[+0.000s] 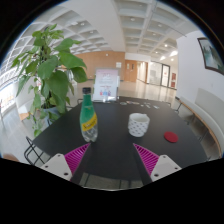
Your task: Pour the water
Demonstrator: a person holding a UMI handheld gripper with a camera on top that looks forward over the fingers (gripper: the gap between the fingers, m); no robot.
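A leafy green plant (48,68) stands at the far left, rising beside the dark round table (110,150) and reaching well above it. Its pot is hidden behind the table's edge.

On the table, a green bottle (88,118) with a yellow label stands upright, beyond the left finger and a little inward from it. Its cap end is hard to make out against the bright floor behind, so whether it is capped cannot be told, nor how much liquid it holds.

The gripper (110,160) sits low over the near side of the table with its fingers wide apart and nothing between them. The magenta pads (75,156) show on the inner faces, both clear of every object.

Beyond the gap between the fingers, slightly toward the right one, stands a white cup (138,124) with a faint pattern, upright and well apart from the bottle. What is inside it cannot be seen from this angle.

Further right, beyond the right finger, a small red object (170,136) lies flat on the table; it may be a bottle cap, but it is too small to tell.

Behind everything stretches a bright hall with a pale ceiling (130,25).
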